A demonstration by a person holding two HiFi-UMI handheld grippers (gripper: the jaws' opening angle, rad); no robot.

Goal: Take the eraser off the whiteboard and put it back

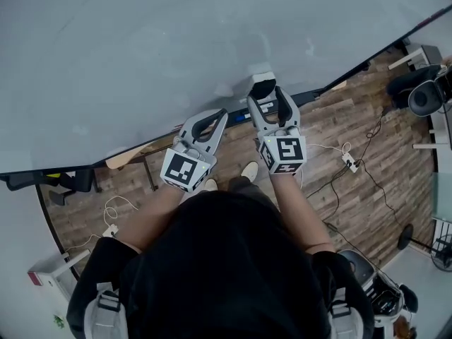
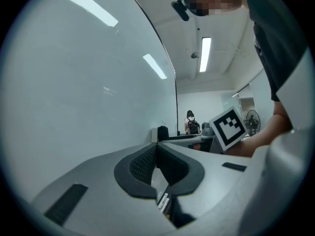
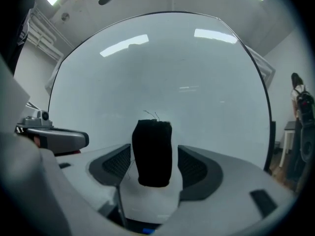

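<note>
Eraser [image 3: 152, 141] sits against the whiteboard [image 3: 162, 68], directly between the jaws of the right hand-held gripper [image 3: 153, 168]. The jaws are spread wide, with a gap on each side of the eraser, and neither pad touches it. The left hand-held gripper [image 2: 157, 154] is just to the left, near the whiteboard's lower edge. Its jaws are closed together with nothing between them.

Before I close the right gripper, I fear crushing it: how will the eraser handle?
The eraser looks blocky, so it probably won't roll. Its dark felt, loose threads showing, likely gives slightly and resists slipping.
</note>
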